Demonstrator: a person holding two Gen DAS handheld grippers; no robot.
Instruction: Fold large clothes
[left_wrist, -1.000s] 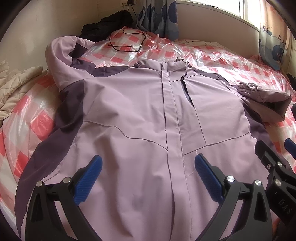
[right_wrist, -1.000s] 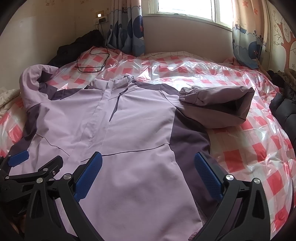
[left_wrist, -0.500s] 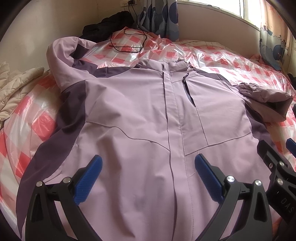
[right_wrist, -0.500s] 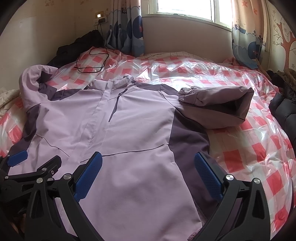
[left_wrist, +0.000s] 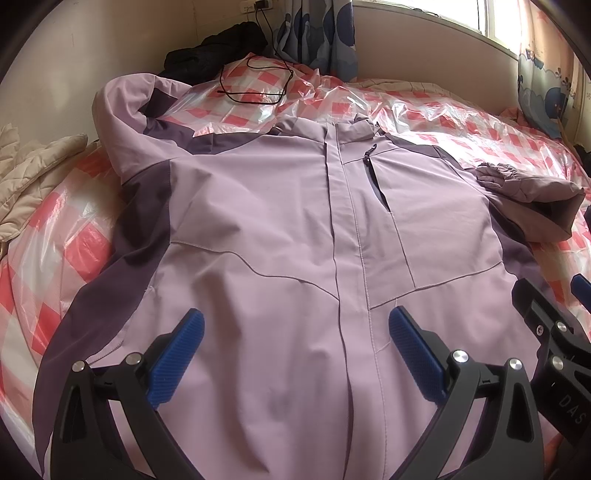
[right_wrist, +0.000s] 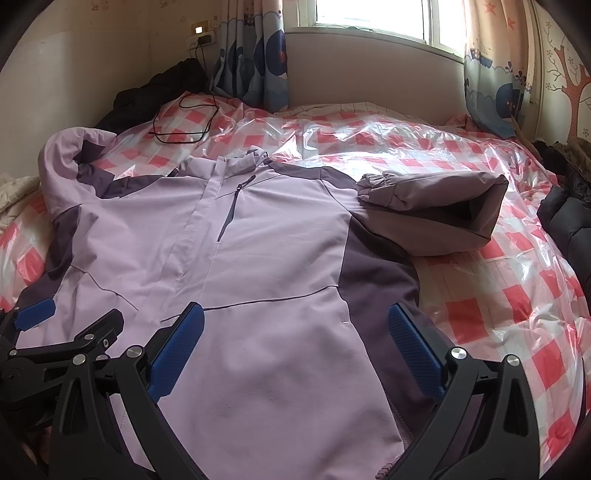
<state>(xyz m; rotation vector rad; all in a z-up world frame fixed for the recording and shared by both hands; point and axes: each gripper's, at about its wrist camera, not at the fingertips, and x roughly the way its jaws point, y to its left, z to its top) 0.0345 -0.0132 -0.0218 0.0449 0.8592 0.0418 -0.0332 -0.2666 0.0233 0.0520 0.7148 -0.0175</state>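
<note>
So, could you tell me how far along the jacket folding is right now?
Early. Done: the lilac jacket lies front-up and spread on the checked bed cover, and one sleeve is doubled back on itself. In hand: nothing; the left gripper and right gripper hover over the hem, jaws open. Left: the other sleeve and the body folds.

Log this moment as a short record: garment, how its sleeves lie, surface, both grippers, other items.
garment: lilac jacket, front up, zipped, spread flat
right sleeve: doubled back, cuff at the shoulder
left sleeve: bent up toward the wall
surface: bed under clear plastic over red check
left gripper: open, over the hem, holding nothing
right gripper: open, over the hem's right side, holding nothing
other items: black cable, dark clothes, cream quilt
</note>
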